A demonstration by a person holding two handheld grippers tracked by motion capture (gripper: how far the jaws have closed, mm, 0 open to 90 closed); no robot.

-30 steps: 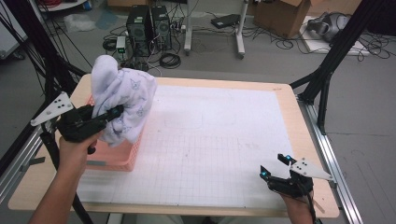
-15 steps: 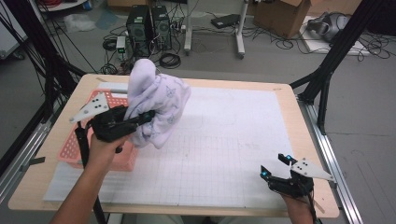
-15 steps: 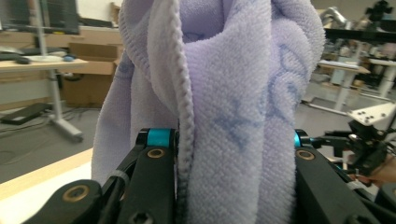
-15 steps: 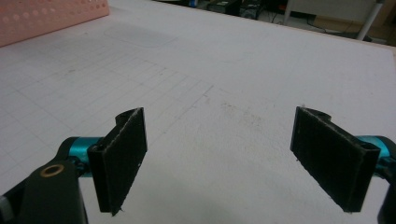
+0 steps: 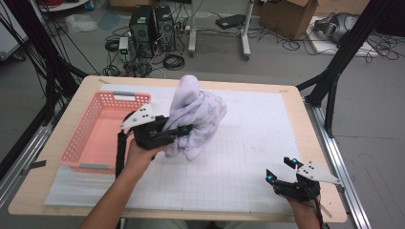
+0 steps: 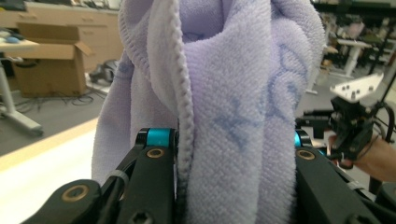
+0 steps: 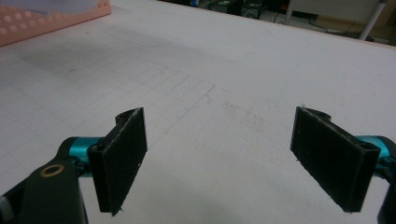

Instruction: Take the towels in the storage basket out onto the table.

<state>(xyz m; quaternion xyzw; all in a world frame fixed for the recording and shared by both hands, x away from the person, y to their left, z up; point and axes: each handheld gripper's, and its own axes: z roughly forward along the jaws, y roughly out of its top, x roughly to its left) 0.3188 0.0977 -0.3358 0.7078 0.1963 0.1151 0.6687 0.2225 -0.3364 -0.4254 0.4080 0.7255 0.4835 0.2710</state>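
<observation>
Lavender towel (image 6: 243,116) weave close-up in left gripper (image 6: 229,144) view

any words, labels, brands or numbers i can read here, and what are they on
No readable text.
Towel held in the left hand-held gripper: blue printed marks, a pattern, not legible as letters.
Cardboard boxes on the floor: any print too small and blurred to read.
Grid mat: ruled lines, no numbers visible.
Pink basket: no label visible.
</observation>
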